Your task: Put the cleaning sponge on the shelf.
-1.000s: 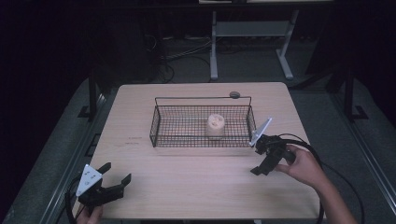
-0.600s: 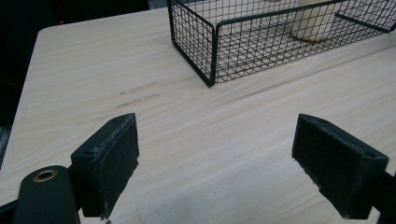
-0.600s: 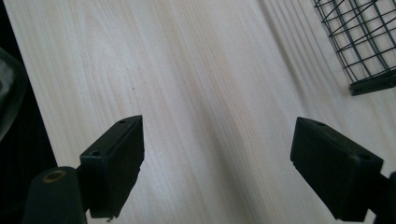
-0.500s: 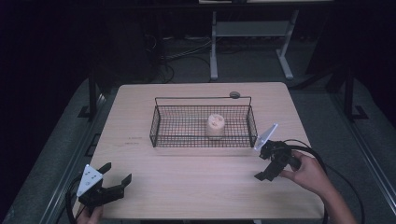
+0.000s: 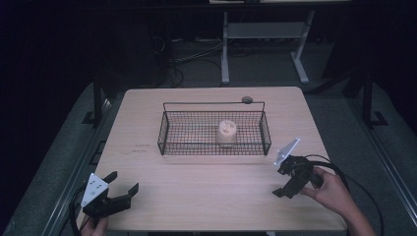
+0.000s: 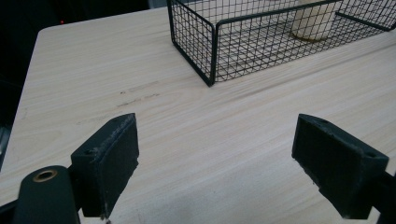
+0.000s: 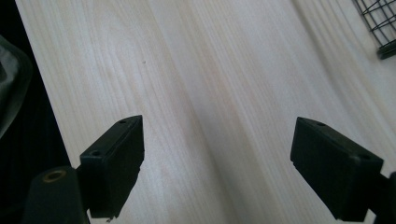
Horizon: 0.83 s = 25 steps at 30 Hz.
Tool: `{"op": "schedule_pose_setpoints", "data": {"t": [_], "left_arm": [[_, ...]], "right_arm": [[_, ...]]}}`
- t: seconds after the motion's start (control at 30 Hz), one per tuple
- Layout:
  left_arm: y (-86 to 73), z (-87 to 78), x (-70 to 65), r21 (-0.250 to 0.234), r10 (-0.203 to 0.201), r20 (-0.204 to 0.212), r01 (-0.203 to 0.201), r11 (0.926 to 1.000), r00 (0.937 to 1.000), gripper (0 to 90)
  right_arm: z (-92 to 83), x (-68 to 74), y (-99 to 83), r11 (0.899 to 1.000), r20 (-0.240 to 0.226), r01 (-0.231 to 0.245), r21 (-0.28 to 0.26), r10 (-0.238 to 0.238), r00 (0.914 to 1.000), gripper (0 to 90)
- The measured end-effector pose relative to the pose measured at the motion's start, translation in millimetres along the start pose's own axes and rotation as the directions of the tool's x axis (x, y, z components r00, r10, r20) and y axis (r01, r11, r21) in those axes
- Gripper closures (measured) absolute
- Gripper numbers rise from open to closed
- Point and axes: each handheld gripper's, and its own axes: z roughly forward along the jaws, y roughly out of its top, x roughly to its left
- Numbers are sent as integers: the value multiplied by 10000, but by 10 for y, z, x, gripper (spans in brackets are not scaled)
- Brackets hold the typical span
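One black wire mesh basket [image 5: 214, 129] at counter [image 5: 206, 187] centre, one cream cylindrical cup [image 5: 226, 132] inside, two tools, left tool [image 5: 122, 183] at 7 o'clock, right tool [image 5: 281, 182] at 4 o'clock, both released wide, grasping nothing.

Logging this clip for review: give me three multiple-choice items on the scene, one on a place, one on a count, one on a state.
1. Where is the pale cup?
A. inside the wire basket
B. on the bare table
C. in a claw

2. How many things lie in the basket?
A. none
B. one
C. three

3. How does the right claw stand?
A. shut on the cup
B. shut empty
C. open, empty

Key: 1 A, mesh walls surround the cup; 2 B, the cup alone is inside; 3 C, bare wood shows between its jaws.
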Motion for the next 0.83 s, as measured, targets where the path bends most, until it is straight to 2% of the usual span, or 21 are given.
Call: {"op": "schedule_pose_setpoints", "data": {"t": [0.53, 0.83], "left_arm": [[0, 1, -4, 17, 41, 12, -41, 10000, 10000, 141], [4, 8, -6, 39, 68, -23, -68, 10000, 10000, 140]], "right_arm": [[-22, 103, -202, 9995, 106, -148, -287, 151, 9998, 169], [-23, 139, -253, 9994, 178, -141, -326, 147, 9997, 168]]}}
